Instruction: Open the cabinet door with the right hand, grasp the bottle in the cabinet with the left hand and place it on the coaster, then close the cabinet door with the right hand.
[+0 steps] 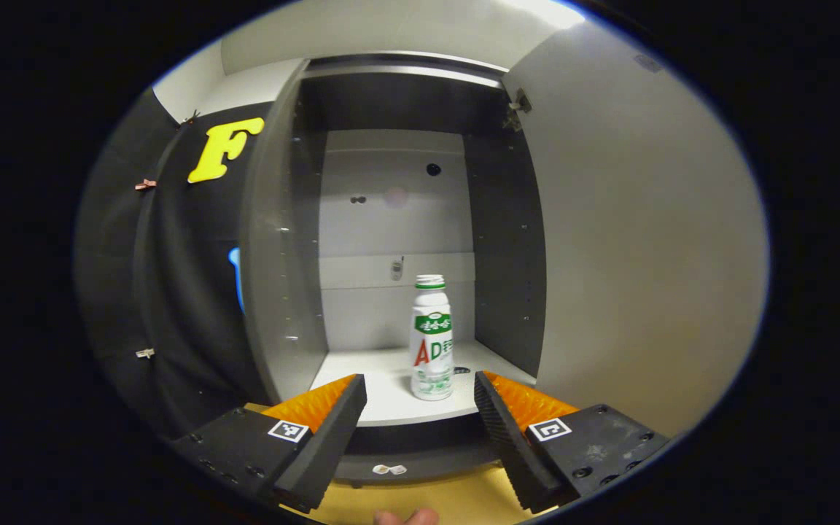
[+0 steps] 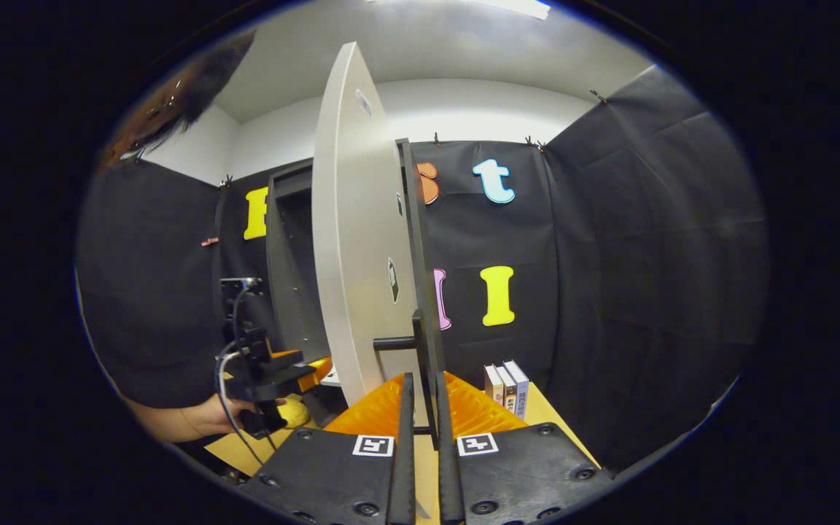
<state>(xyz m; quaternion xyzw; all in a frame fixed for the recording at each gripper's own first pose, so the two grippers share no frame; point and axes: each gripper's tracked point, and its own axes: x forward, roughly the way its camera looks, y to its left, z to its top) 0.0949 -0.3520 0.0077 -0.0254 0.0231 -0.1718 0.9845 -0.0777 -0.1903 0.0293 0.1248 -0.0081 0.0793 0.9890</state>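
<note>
In the left gripper view the left hand-held gripper (image 1: 420, 401) is wide open w/ nothing in it. Its two fingers sit at the bottom, one on each side, and the bottle (image 1: 432, 339) shows in the gap between them, a bit farther in. The fingers are not touching it. The bottle is white w/ a green band and red and green writing, and it stands upright near the front edge of the cabinet's (image 1: 283, 240) white bottom shelf (image 1: 362, 383), a little right of the middle. The cabinet is open; its inside has dark side walls and a pale back. The cabinet door (image 1: 631, 255) is swung out on the right and looks big and pale. Below the shelf is a strip of yellow desk (image 1: 456, 499), and a fingertip (image 1: 405, 517) peeks in at the very bottom.

In the right gripper view the right hand-held gripper (image 2: 421, 397) is almost closed, w/ only a thin gap. The edge of the door (image 2: 358, 240) and the dark bar handle (image 2: 420, 343) stand in that gap; can't tell if both fingers press on it. The door is seen edge-on, standing out from the cabinet (image 2: 289, 262). To the left, farther off, a person's hand (image 2: 227, 415) holds the left hand-held gripper (image 2: 296, 372) by the cabinet front. A few books (image 2: 507, 386) stand on the desk (image 2: 544, 419) to the right, near the booth wall.
</note>
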